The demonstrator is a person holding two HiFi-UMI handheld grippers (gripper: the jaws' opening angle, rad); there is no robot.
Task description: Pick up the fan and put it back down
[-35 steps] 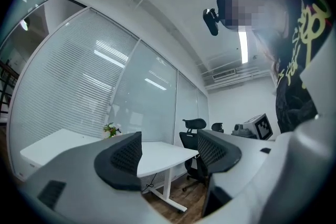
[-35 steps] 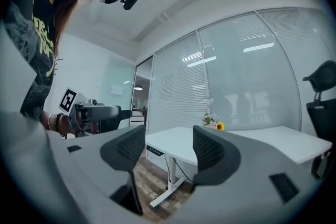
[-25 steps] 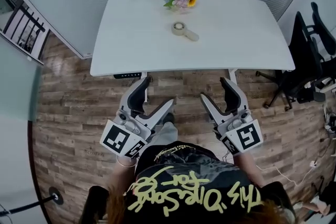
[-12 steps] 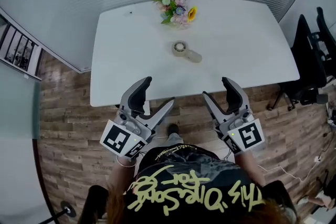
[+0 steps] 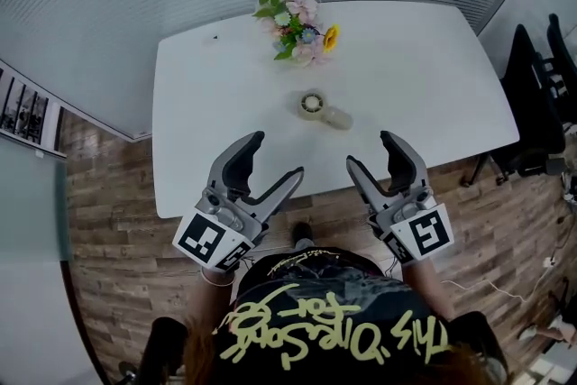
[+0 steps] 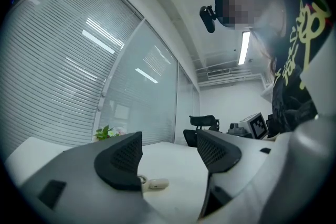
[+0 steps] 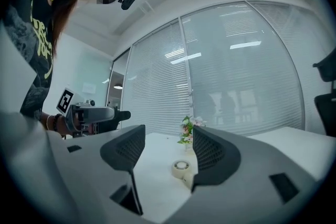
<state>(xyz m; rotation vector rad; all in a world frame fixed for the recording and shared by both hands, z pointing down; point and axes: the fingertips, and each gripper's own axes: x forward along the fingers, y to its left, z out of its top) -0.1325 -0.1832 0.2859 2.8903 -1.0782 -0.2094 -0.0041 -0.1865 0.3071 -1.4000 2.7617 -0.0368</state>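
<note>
A small cream hand fan (image 5: 315, 106), with a round head and a short handle, lies flat near the middle of the white table (image 5: 207, 122). It also shows low between the jaws in the left gripper view as the fan (image 6: 153, 183), and in the right gripper view as the fan (image 7: 181, 167). My left gripper (image 5: 275, 158) hangs open over the table's front edge, left of the fan and short of it. My right gripper (image 5: 370, 151) is open too, on the fan's right. Both the left gripper (image 6: 168, 157) and the right gripper (image 7: 165, 152) hold nothing between their jaws.
A bunch of flowers (image 5: 293, 22) stands at the back of the table, behind the fan. Black office chairs (image 5: 545, 77) are at the right. Glass walls with blinds run behind the table. The floor is wood planks (image 5: 108, 266).
The table and fan have come nearer in the head view. Both grippers, open all along, now reach over the table's front edge instead of the floor before it.
</note>
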